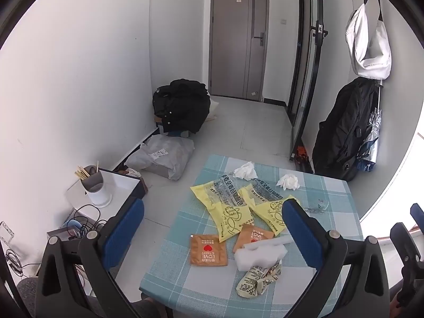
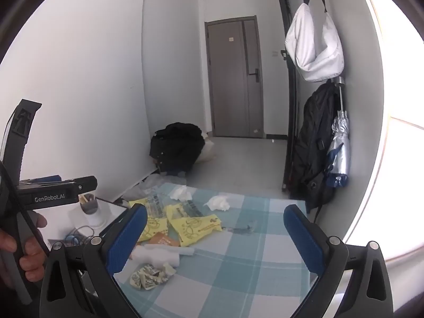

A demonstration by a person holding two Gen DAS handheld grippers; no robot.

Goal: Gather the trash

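1. Trash litters the teal-and-white checked worktop [image 1: 185, 273]: a crumpled printed paper wrapper [image 1: 254, 281] nearest the front edge, white foam scraps [image 1: 254, 254] just behind it, then orange sachets [image 1: 208, 250] and yellow plastic bags [image 1: 225, 212], long axes running toward the far edge.
2. Two crumpled white tissues [image 1: 245, 171] lie near the far edge.
3. The left gripper [image 1: 212, 228], jaws wide and empty, hangs over the pile, nearer it.
4. The right gripper [image 2: 214, 235], equally wide and empty, has the litter to its left.
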